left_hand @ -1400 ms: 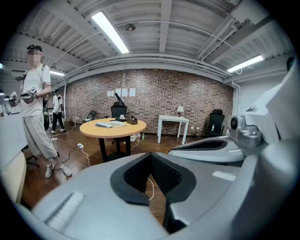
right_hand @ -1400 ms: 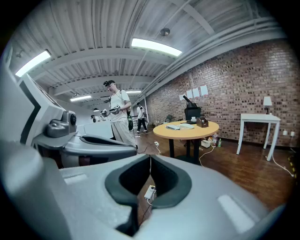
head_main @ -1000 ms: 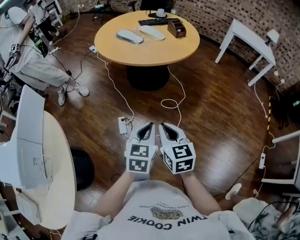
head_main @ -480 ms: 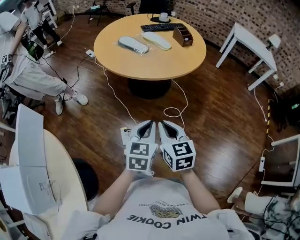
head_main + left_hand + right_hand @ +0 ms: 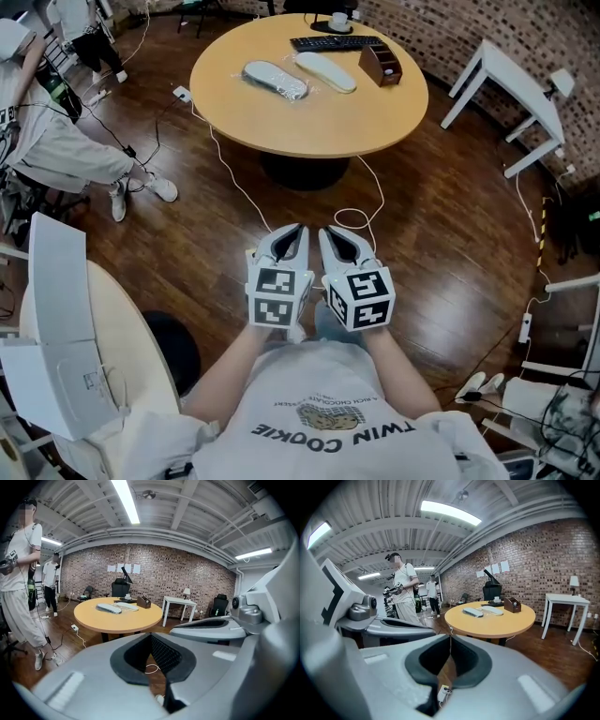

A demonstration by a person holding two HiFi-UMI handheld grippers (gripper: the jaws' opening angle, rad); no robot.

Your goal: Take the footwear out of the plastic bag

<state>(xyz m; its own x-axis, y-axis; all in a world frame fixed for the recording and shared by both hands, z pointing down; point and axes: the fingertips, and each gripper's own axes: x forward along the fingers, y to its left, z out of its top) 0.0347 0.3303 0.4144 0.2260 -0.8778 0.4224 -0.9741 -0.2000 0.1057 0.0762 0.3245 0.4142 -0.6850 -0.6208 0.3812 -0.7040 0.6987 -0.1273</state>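
Observation:
On the round wooden table point(image 5: 309, 112) far ahead lie two pale pieces of footwear: one wrapped in a clear plastic bag point(image 5: 275, 80) and a bare one point(image 5: 325, 71) beside it. Both also show small in the left gripper view, bag point(image 5: 108, 608), and in the right gripper view, bag point(image 5: 472, 612). My left gripper point(image 5: 295, 231) and right gripper point(image 5: 327, 234) hang side by side close to my chest, over the wood floor and well short of the table. Each is shut with nothing in it; in the left gripper view point(image 5: 150, 636) and the right gripper view point(image 5: 450, 641) the pads meet.
A keyboard point(image 5: 336, 42), a wooden box point(image 5: 386, 64) and a cup sit at the table's far side. White cables point(image 5: 356, 220) and a power strip point(image 5: 251, 258) lie on the floor between me and the table. A person point(image 5: 56, 141) stands left; white furniture stands at lower left point(image 5: 66, 319) and upper right point(image 5: 506, 84).
The table has drawn a little nearer and shifted right in the head view. Both grippers have stayed together and shut in front of my chest.

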